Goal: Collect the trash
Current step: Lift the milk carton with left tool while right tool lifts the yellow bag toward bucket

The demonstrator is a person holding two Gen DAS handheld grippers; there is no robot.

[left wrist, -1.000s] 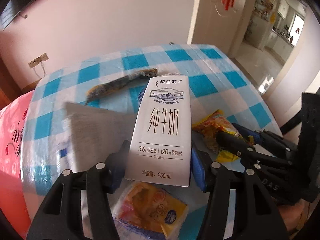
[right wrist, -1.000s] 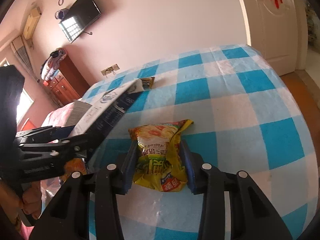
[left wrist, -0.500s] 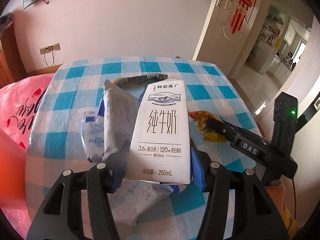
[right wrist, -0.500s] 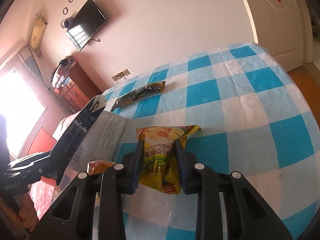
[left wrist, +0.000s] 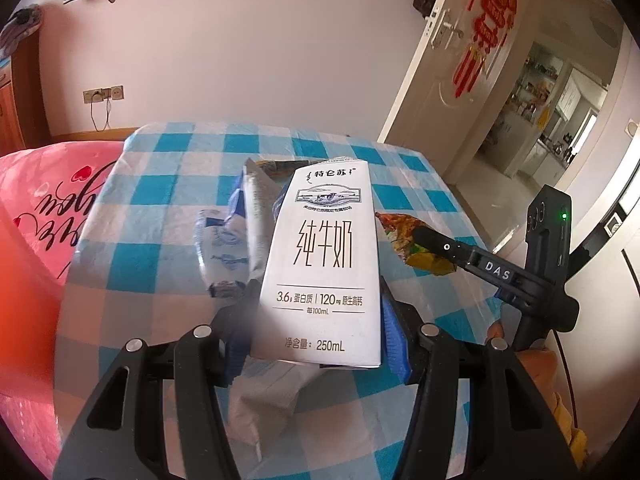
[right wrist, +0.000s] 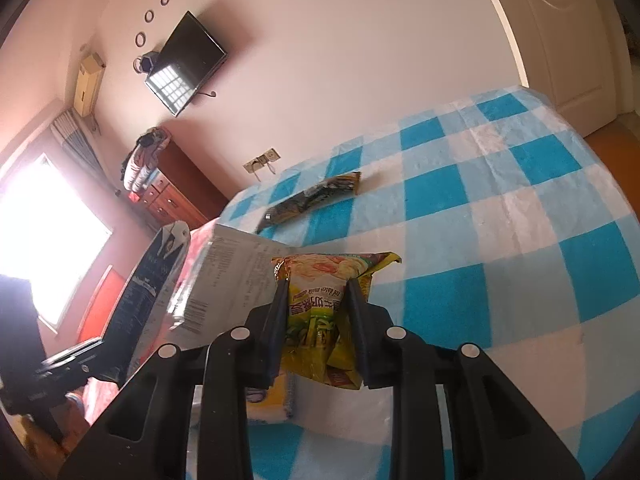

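My left gripper (left wrist: 316, 332) is shut on a white 250 mL milk carton (left wrist: 324, 264), its blue pads pressing both sides, and the carton is held above the table. In the right wrist view the same carton (right wrist: 156, 280) hangs at the left. My right gripper (right wrist: 316, 284) is shut on a crumpled yellow snack packet (right wrist: 320, 316), held just off the blue-checked cloth. From the left wrist view that packet (left wrist: 428, 260) shows pinched in the right gripper's tips (left wrist: 420, 236). A dark long wrapper (right wrist: 312, 198) lies farther back on the table.
A folded printed leaflet (left wrist: 256, 216) and a blue-white plastic wrapper (left wrist: 218, 240) lie on the checked tablecloth (left wrist: 160, 248). Another yellow packet (right wrist: 268, 396) sits under my right gripper. Pink bedding (left wrist: 40, 208) borders the table's left; an open door (left wrist: 440, 80) stands at the right.
My left gripper has pulled back and risen with the milk carton, and more of the table shows. My right gripper has shut on the yellow packet and raised it slightly.
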